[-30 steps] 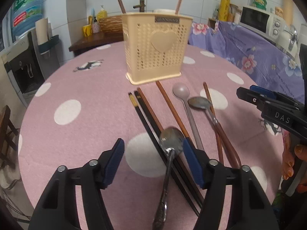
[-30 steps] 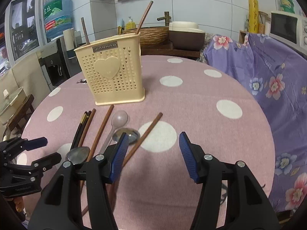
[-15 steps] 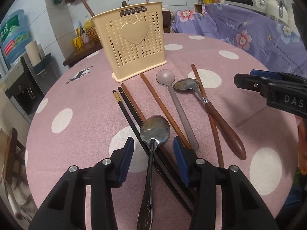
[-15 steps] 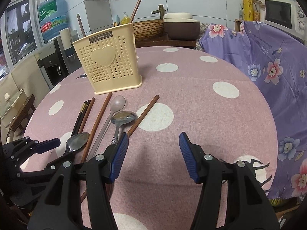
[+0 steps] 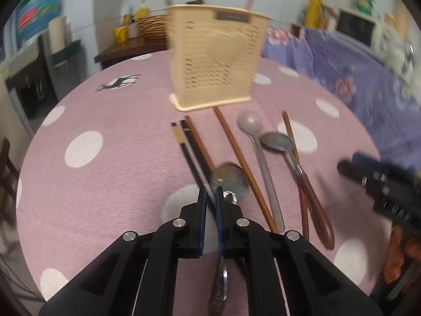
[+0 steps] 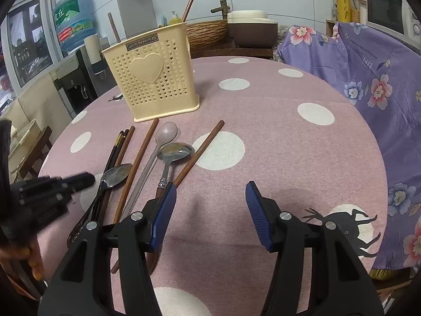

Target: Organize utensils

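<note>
A cream plastic utensil holder (image 5: 215, 65) (image 6: 151, 76) stands on the pink dotted table with two brown chopsticks in it. In front of it lie black chopsticks (image 5: 184, 144), brown chopsticks (image 5: 234, 150), a pale plastic spoon (image 5: 250, 126) (image 6: 167, 133), a wood-handled metal spoon (image 5: 279, 142) (image 6: 175, 151) and a steel spoon (image 5: 231, 179) (image 6: 117, 175). My left gripper (image 5: 209, 193) has its jaws closed to a narrow gap; the steel spoon's handle passes under its right finger, just outside the gap. My right gripper (image 6: 210, 192) is open and empty over the table.
A purple floral cloth (image 6: 368, 79) covers furniture to the right. A water dispenser (image 6: 71, 60) and a wooden stool (image 6: 31, 152) stand left of the table. A microwave (image 6: 389, 15) sits at the back right.
My left gripper's jaws have closed from wide open to nearly shut beside the steel spoon's neck. The right gripper has drifted slightly and stayed open.
</note>
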The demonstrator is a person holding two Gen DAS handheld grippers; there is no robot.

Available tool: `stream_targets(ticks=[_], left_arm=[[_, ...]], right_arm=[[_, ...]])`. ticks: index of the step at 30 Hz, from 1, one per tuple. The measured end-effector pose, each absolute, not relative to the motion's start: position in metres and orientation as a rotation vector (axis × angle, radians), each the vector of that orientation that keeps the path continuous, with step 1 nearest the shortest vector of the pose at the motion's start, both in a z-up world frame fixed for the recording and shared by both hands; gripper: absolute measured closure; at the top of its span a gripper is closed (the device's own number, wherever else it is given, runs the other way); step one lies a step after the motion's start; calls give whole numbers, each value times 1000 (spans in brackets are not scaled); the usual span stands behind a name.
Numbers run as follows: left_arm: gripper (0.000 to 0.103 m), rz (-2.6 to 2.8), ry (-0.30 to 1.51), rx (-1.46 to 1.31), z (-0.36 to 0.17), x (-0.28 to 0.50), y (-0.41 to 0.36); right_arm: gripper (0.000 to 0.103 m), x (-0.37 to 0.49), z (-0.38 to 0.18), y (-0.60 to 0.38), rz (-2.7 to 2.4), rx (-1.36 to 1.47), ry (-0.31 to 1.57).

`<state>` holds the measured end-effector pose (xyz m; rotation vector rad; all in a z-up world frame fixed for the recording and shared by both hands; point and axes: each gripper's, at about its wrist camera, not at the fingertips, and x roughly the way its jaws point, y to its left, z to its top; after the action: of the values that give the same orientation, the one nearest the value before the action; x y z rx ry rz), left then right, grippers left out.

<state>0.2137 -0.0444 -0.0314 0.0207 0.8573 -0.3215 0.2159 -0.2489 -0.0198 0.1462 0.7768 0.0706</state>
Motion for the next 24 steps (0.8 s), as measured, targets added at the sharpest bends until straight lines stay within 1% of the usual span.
stream_targets(ticks=[3, 8, 9, 10, 11, 12, 20, 24], left_arm=[[96, -303, 867, -75, -27, 220, -20], [96, -321, 856, -70, -28, 211, -22], [92, -337, 861, -62, -29, 211, -27], [82, -352, 863, -49, -30, 208, -33], [75, -361, 862, -41, -31, 208, -35], [66, -366, 862, -34, -32, 208, -38], [65, -358, 851, -16, -27, 225, -47], [65, -390, 862, 30, -22, 240, -65]], right_arm=[[48, 219, -23, -246, 78, 148, 790], [48, 223, -26, -240, 84, 146, 797], [48, 224, -25, -239, 83, 143, 797], [48, 225, -25, -239, 81, 144, 799], [48, 226, -25, -239, 80, 146, 802], [48, 226, -25, -240, 77, 147, 804], [48, 228, -22, -250, 50, 148, 800], [48, 230, -25, -252, 45, 157, 807]])
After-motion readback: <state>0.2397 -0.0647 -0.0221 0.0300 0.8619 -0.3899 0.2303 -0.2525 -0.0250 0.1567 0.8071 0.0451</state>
